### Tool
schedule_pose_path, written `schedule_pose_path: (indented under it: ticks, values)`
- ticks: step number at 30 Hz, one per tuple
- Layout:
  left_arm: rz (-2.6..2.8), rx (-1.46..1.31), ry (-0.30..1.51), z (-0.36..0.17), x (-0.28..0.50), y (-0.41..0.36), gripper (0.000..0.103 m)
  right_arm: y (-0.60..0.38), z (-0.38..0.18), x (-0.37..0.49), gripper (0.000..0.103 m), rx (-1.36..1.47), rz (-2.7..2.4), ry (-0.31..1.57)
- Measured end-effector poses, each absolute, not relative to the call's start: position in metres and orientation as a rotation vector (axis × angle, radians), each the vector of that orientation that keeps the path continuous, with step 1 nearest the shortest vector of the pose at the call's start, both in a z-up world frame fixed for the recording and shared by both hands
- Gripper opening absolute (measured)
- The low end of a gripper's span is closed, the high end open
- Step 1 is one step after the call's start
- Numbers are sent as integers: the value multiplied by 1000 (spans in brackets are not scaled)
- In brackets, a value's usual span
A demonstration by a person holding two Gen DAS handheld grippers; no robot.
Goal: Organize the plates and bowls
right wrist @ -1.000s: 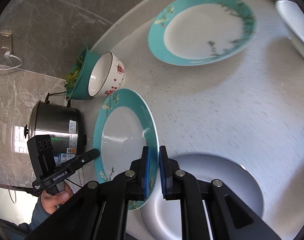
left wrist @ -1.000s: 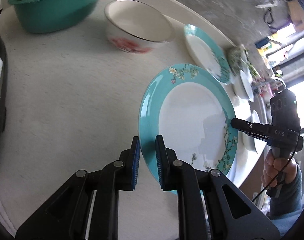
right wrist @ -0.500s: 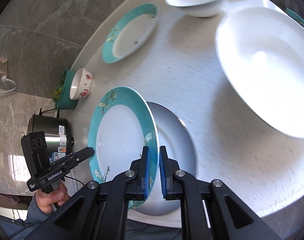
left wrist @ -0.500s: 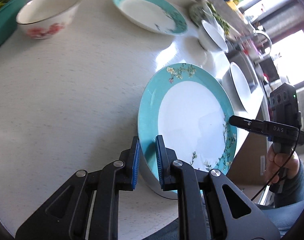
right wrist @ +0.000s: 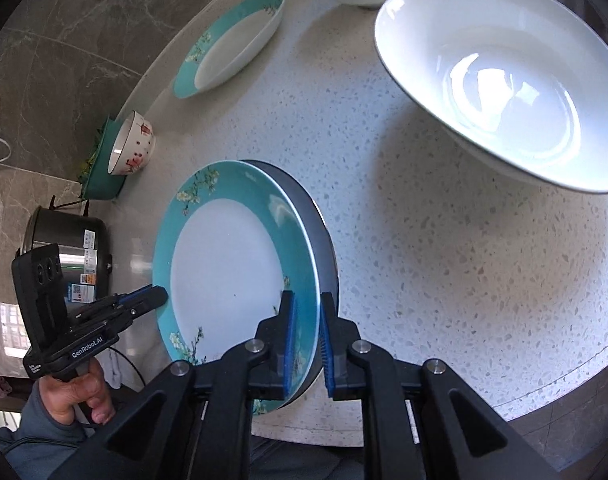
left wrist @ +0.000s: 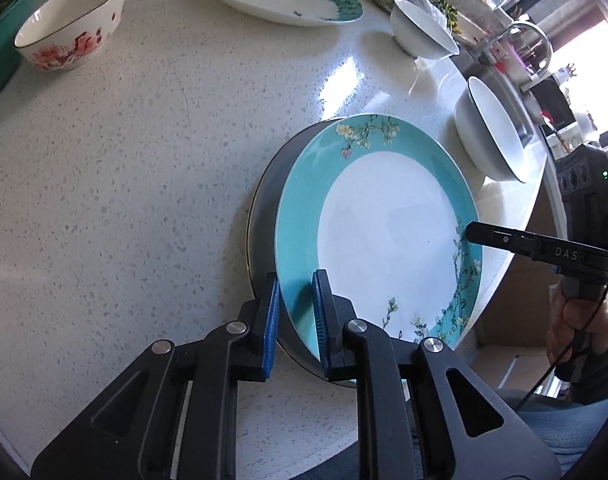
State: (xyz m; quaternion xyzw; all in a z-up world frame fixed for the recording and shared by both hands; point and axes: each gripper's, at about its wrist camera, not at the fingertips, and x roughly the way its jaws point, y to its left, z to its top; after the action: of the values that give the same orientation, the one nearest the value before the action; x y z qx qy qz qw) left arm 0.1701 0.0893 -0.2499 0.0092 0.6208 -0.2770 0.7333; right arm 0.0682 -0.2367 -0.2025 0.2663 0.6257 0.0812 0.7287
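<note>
Together our left tongs (left wrist: 295, 312) and right tongs (right wrist: 307, 332) grip opposite rims of the teal plate (left wrist: 388, 236), tilted over a grey plate (left wrist: 265, 208) near the table (left wrist: 123, 168) edge.

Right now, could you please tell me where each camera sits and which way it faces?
Left wrist: on the left gripper, looking steeply down at the teal plate it grips; the right hand shows.
Right wrist: on the right gripper, looking down across the same plate; the left hand shows.
Shared: plate, grey plate beneath, floral bowl.
</note>
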Motion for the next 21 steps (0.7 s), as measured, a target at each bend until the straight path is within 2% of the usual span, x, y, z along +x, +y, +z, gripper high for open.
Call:
schedule_pose_path:
  ticks: [3,8,14,19,21]
  values:
    - [-595,31,1355,-250,172,85,15,-230,-199,69,15,530,166,1378]
    - [-584,115,1326,-248,172,75,17,-197,-189,69,23,262,123,1371]
    - [-591,224,1276,-245,170,66,24,-163,-188,69,23,-45,36,1357]
    - [-619,273,1250,-245,170,63,27,-157,-190,70,25,-98,-1,1354]
    - [-619,268,1252,-244,173,66,27,-159,-188,71,30,-84,-12,1355]
